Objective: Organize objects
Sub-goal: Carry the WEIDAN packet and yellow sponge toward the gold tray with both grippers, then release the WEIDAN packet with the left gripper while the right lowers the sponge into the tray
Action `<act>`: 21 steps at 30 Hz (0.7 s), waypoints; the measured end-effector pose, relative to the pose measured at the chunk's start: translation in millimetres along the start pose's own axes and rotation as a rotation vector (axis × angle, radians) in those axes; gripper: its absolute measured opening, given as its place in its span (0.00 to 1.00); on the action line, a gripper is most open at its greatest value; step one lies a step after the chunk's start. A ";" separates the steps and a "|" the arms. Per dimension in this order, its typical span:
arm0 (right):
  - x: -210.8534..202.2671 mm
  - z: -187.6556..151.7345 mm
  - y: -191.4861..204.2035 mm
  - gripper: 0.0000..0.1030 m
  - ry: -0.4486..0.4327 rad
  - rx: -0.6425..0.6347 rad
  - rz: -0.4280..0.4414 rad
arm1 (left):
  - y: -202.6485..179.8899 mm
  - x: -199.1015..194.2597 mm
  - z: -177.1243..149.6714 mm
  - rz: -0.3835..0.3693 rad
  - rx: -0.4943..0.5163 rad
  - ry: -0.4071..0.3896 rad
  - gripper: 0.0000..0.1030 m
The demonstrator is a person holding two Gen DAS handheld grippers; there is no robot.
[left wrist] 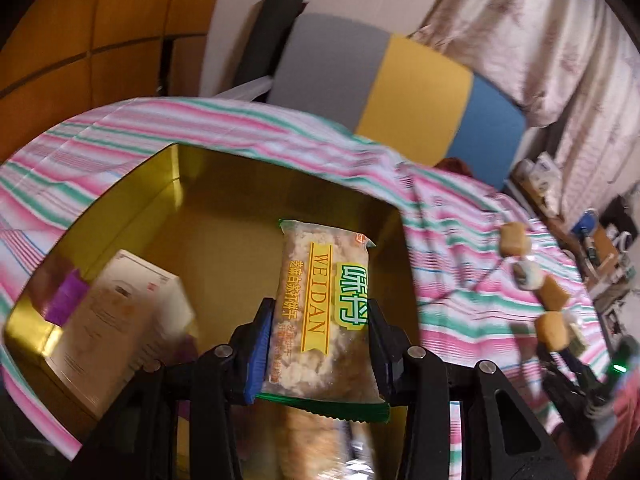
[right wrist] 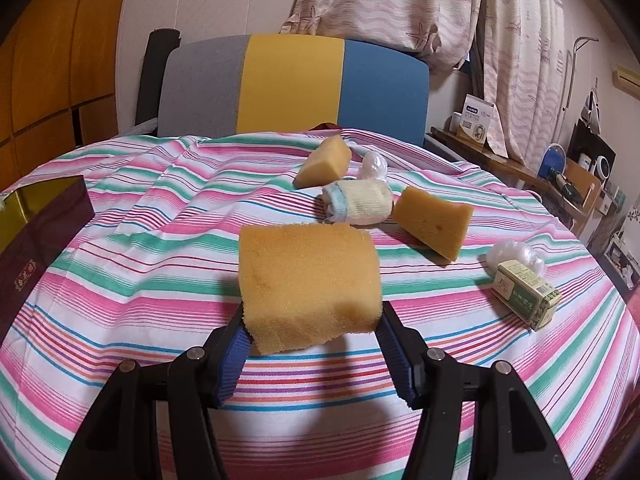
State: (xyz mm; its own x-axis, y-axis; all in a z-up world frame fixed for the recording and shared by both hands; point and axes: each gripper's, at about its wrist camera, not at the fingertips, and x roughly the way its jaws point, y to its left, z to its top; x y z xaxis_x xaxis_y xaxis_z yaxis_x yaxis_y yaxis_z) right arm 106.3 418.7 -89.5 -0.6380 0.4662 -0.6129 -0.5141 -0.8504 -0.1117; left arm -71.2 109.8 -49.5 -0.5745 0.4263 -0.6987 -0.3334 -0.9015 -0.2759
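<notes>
My left claw (left wrist: 318, 344) grips the snack pack (left wrist: 320, 316) over the gold box (left wrist: 132, 196), one carton (left wrist: 120, 320) already inside. My right claw (right wrist: 312, 332) clamps a sponge (right wrist: 308, 280); two sponges, a cloth roll (right wrist: 356, 202) and small box (right wrist: 524, 298) remain on the bench (right wrist: 120, 280).

From the left wrist we look steeply down along the fingers into a gold box (left wrist: 120, 216) close below, the view rolled clockwise. The striped cloth (left wrist: 460, 240) runs off toward 3 o'clock. From the right wrist we look forward and down over the same striped cloth (right wrist: 120, 280), level, at close range. Both views share the cloth and the tricolour chair back (left wrist: 400, 88) (right wrist: 292, 84) toward 12 o'clock.
</notes>
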 end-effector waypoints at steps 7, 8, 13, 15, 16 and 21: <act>-26.5 -0.2 24.8 0.60 -0.011 0.034 0.118 | 21.3 13.4 5.4 0.047 -0.043 0.044 0.48; -31.7 1.1 32.5 0.60 -0.017 0.026 0.139 | 24.7 10.6 4.2 0.046 -0.066 0.034 0.56; -56.5 11.1 71.0 0.59 -0.057 -0.014 0.255 | 27.9 -13.3 -6.4 0.045 -0.095 -0.043 0.82; -64.6 15.2 86.0 0.60 -0.066 -0.026 0.302 | 28.4 -24.5 -12.4 0.041 -0.091 -0.079 0.90; -68.0 16.9 93.9 0.59 -0.067 -0.033 0.325 | 28.0 -29.7 -16.3 0.044 -0.087 -0.094 0.92; -82.0 21.9 129.1 0.60 -0.067 -0.064 0.428 | 26.9 -51.9 -32.9 0.074 -0.053 -0.153 0.98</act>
State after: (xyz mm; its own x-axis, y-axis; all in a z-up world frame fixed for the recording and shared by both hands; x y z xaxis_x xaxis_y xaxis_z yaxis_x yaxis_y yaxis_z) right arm 79.7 276.1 -36.6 -0.8229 0.0814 -0.5623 -0.1601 -0.9828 0.0921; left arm -25.7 61.0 -42.4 -0.7041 0.3617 -0.6111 -0.2488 -0.9317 -0.2647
